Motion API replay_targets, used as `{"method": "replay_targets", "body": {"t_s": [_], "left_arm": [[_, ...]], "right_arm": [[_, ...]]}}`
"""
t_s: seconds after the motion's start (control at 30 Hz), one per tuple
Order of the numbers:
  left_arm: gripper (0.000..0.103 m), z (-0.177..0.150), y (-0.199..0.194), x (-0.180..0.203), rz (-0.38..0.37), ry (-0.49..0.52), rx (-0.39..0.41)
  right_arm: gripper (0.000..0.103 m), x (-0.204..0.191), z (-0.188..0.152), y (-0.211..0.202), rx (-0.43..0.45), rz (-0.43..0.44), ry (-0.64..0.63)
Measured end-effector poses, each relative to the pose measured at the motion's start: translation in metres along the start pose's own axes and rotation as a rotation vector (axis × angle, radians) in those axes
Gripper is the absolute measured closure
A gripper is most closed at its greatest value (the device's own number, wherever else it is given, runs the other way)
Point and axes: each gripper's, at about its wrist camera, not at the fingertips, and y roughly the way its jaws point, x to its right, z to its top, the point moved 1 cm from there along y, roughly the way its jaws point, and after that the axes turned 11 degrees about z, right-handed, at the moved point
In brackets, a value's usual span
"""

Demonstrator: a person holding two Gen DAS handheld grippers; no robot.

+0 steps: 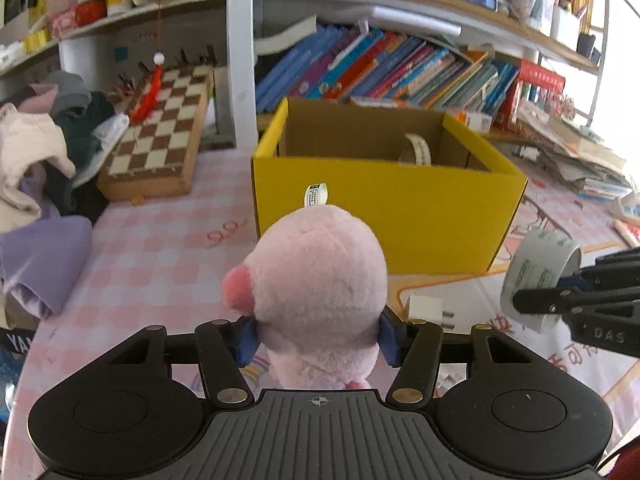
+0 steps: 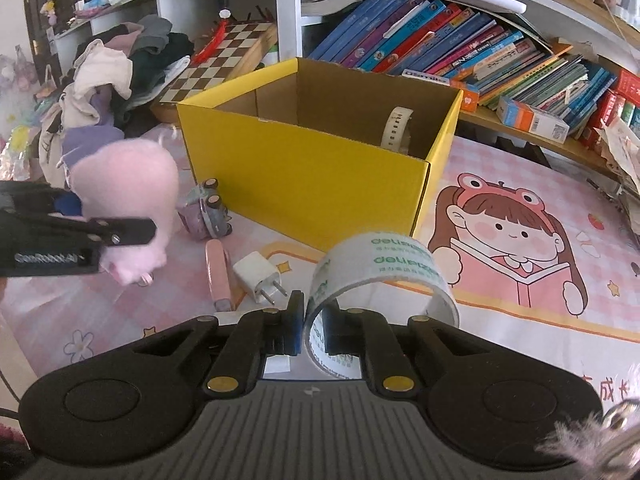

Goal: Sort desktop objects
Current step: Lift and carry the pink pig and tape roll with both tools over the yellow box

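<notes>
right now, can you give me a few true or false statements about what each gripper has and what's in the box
1. The left gripper is shut on the pink plush toy. True.
2. The right gripper is open and holds nothing. False: it is shut on the tape roll, pinching the roll's wall.
3. The yellow box holds nothing. False: a white watch leans inside it.
4. A white charger plug lies on the table mat. True.
</notes>
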Motion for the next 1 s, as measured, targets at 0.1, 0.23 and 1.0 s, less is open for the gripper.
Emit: {"method": "replay_targets", "body": {"t_s": [0.1,0.23,1.0], "left_arm": [[0.047,0.001,-0.008,-0.001,-0.01,0.014,0.022],[0.047,0.0,-0.017,-0.003,-0.027,0.03,0.045],[0.047,-0.026,-0.061,-0.028,-0.121,0.101,0.116]], "right_arm": [[0.094,-0.004,0.0,-0.004,0.012,-0.014,0.003],[0.094,-0.011,0.0,-0.01,0.028,-0.025,0.002],[0.094,-0.083,-0.02,-0.037,0.073,-0.065,-0.028]]}}
